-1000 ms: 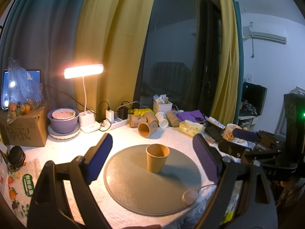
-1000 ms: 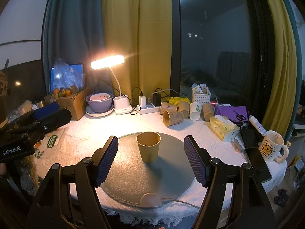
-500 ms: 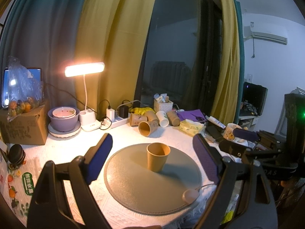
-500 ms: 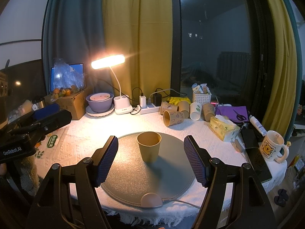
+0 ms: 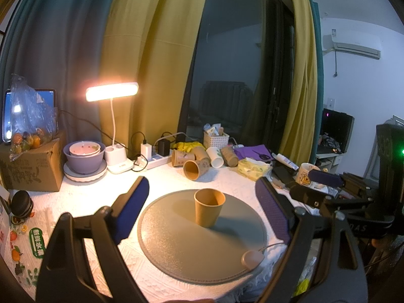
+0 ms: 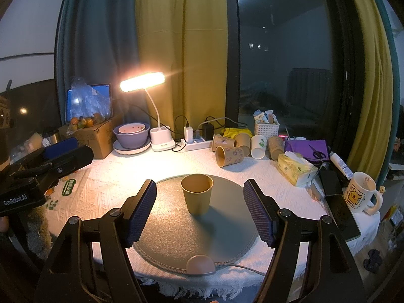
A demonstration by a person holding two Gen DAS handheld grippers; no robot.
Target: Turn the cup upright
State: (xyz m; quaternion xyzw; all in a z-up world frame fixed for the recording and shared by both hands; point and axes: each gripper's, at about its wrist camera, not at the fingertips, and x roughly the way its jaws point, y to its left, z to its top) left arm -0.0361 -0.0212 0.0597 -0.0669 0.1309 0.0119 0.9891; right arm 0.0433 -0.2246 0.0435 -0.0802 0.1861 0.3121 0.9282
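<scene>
A tan paper cup (image 5: 208,207) stands upright, mouth up, on a round grey mat (image 5: 176,247); it also shows in the right wrist view (image 6: 197,193) on the mat (image 6: 171,232). My left gripper (image 5: 202,202) is open and empty, held back from the cup. My right gripper (image 6: 199,207) is open and empty, with the cup between and beyond its fingers, not touched. The right gripper shows in the left wrist view (image 5: 325,184) at the right, and the left gripper shows in the right wrist view (image 6: 60,151) at the left.
Several paper cups (image 6: 228,155) lie on their sides at the back by a power strip (image 6: 197,144). A lit desk lamp (image 6: 142,82), purple bowl (image 6: 131,135), cardboard box (image 6: 96,136), tissue pack (image 6: 295,168) and mug (image 6: 361,195) ring the mat. A small puck (image 6: 200,265) sits at the mat's front edge.
The left wrist view has shifted very slightly; the cup stays upright on the mat. Both grippers remain open and empty.
</scene>
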